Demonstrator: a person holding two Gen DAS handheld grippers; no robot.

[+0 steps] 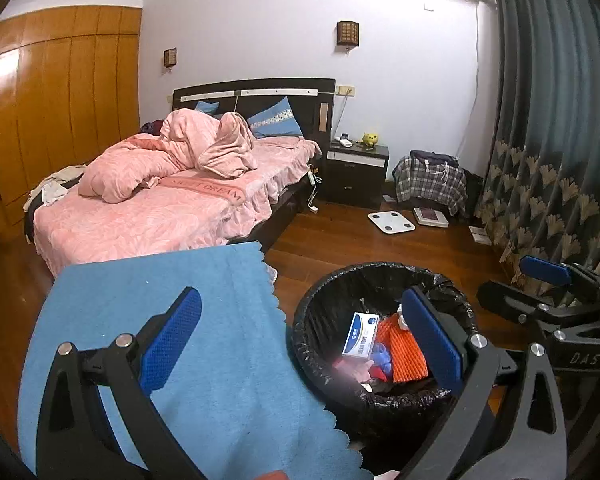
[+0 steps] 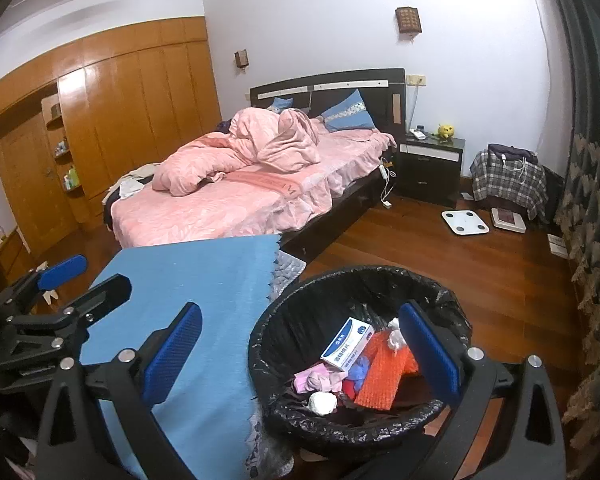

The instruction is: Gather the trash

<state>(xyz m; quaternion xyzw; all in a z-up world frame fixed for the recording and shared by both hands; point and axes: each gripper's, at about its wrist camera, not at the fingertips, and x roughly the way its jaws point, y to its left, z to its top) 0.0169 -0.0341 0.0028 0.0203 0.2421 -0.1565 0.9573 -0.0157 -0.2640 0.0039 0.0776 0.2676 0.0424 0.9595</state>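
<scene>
A round bin with a black liner (image 1: 324,304) (image 2: 284,308) stands on the wood floor beside a blue cloth-covered surface (image 1: 160,280) (image 2: 204,280). Inside lie a white and blue box (image 1: 360,334) (image 2: 346,342), orange mesh (image 1: 404,354) (image 2: 380,380), pink and white wads (image 2: 320,384). My left gripper (image 1: 300,336) is open and empty, straddling the bin's left rim. My right gripper (image 2: 300,352) is open and empty above the bin. The right gripper also shows at the right of the left wrist view (image 1: 548,280), the left gripper at the left of the right wrist view (image 2: 68,280).
A bed with pink bedding (image 1: 160,196) (image 2: 240,192) lies behind the blue surface. A dark nightstand (image 1: 356,172), a plaid-covered stool (image 1: 432,184) and two floor scales (image 1: 392,222) stand by the far wall. A curtain (image 1: 560,140) hangs at right, a wooden wardrobe (image 2: 120,120) at left.
</scene>
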